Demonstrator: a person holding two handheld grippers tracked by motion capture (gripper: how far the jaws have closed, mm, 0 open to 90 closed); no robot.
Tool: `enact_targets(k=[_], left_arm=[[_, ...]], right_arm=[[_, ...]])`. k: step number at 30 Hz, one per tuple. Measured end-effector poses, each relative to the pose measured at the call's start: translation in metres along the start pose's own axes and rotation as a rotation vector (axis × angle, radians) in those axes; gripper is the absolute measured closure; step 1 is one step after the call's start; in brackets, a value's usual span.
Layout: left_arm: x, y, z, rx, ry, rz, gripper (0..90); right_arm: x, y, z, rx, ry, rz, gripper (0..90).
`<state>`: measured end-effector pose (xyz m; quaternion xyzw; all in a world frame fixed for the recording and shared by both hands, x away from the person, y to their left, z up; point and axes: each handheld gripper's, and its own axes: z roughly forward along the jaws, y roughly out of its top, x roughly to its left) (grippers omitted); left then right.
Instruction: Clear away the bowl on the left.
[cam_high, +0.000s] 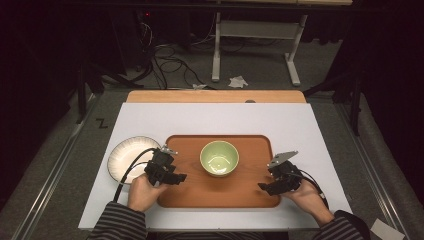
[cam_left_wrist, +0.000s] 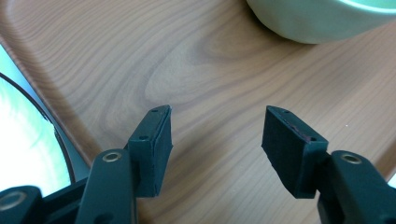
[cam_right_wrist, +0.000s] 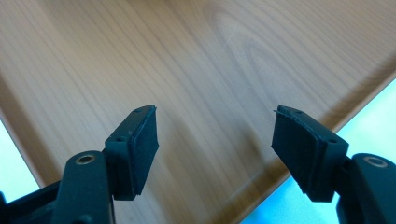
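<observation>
Wooden tray (cam_high: 220, 192) lies on the white table (cam_high: 210, 117), near the table's front edge and about in the middle between its left and right edges. It is a brown tray with rounded corners and a low raised rim. A white mat covers the table, and a strip of bare wood shows along the far edge.

White plate (cam_high: 122, 155) with a ribbed rim rests on the table just beside the tray's left edge; in the high view I cannot tell if they touch. In the left gripper view a part of this plate (cam_left_wrist: 28, 154) appears past the tray's rim (cam_left_wrist: 70, 121).

Green bowl (cam_high: 219, 158) stands upright inside the tray, in its middle part and a little closer to the far rim. Its lower wall (cam_left_wrist: 308, 21) shows in the left gripper view.

Left gripper (cam_high: 172, 177), held in the person's left hand (cam_high: 145, 192), is over the tray's left part, near the front-left corner. Its jaws are spread wide above the bare wood, with nothing between them, and the bowl is well apart from them.

Right gripper (cam_high: 267, 187), held in the right hand (cam_high: 307, 197), is over the tray's front-right corner. Its jaws are also spread, with only the tray's surface (cam_right_wrist: 196, 70) and rim below them, pinching nothing.
</observation>
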<state>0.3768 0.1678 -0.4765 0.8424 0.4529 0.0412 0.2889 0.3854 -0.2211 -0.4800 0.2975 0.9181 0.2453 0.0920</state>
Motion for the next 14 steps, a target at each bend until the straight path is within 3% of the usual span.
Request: enact_targets(k=[14], left_arm=[[-0.0002,-0.0002,0.0004,0.002,-0.004,0.001,42.4]], right_arm=[[-0.0003,0.0,-0.0002,-0.004,-0.002,0.001,32.9]])
